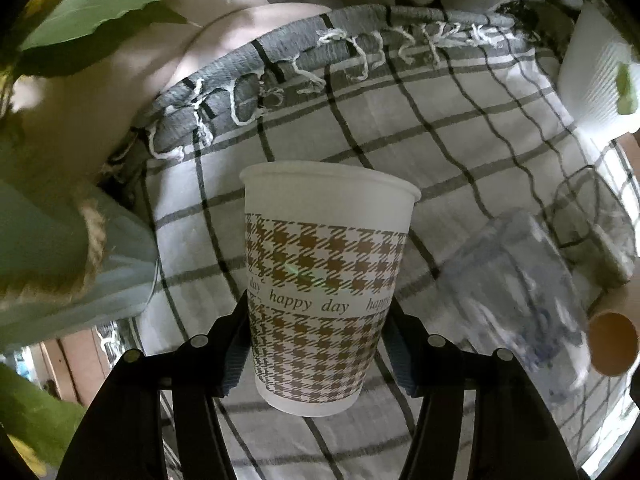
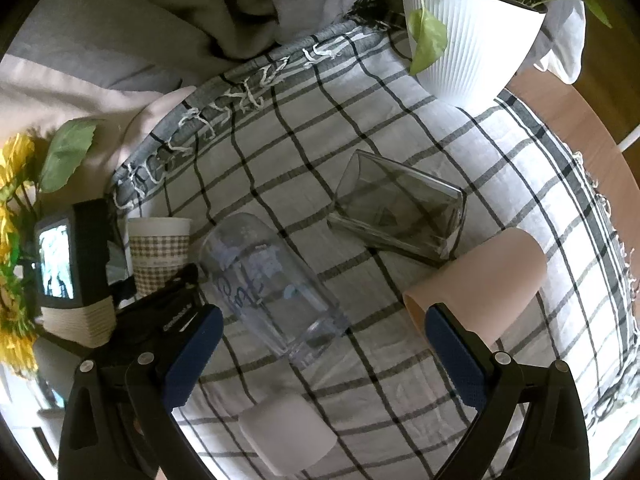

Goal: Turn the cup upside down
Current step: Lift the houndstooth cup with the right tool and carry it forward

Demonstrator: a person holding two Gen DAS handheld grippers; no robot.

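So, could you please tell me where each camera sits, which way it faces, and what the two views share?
Left wrist: on the left gripper, looking along its fingers, which are closed on the upright paper cup; only its black fingers show.
Right wrist: on the right gripper, open above the checked cloth, facing the lying clear tumbler, grey glass and pink cup; the left gripper shows at left.
Shared: paper cup, tumbler, cloth, white planter.
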